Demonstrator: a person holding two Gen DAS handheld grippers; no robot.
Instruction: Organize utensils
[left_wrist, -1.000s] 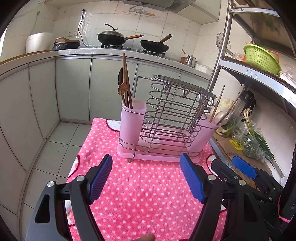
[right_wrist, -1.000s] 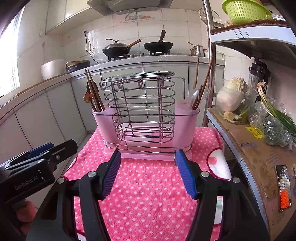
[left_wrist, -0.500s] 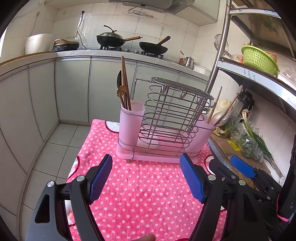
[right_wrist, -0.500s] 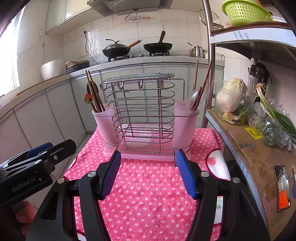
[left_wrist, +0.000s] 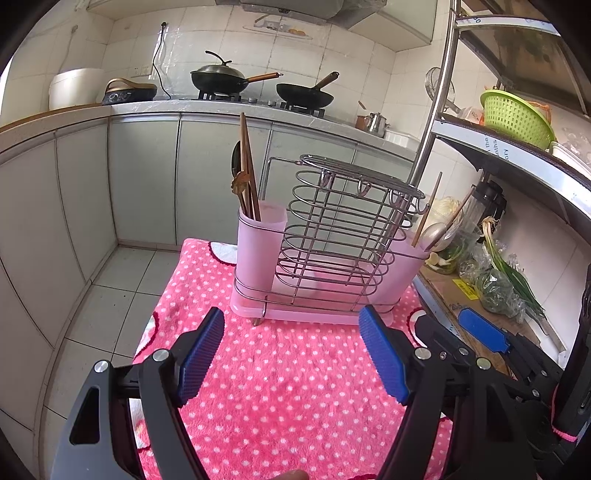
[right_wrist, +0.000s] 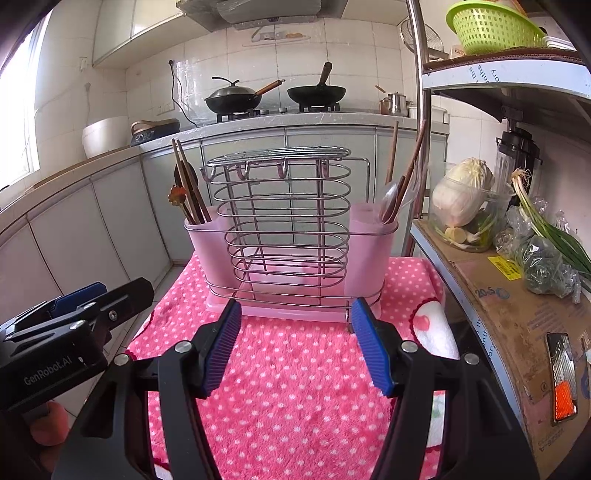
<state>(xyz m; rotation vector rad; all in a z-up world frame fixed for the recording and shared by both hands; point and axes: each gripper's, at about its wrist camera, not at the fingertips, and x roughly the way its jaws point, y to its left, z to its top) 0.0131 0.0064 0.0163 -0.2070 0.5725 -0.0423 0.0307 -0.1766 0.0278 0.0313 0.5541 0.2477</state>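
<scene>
On the pink dotted cloth (right_wrist: 295, 387), the utensil rack (right_wrist: 288, 236) stood straight ahead of both grippers, left (left_wrist: 291, 354) and right (right_wrist: 295, 343) (2 empty, jaws spread); chopsticks (left_wrist: 245, 173) upright, nearer the left.

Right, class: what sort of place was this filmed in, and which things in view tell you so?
Most likely a home kitchen. Two woks sit on a gas hob on a tiled counter, a utensil drainer rack holds chopsticks and spoons, and a cabbage lies on the side shelf.
</scene>
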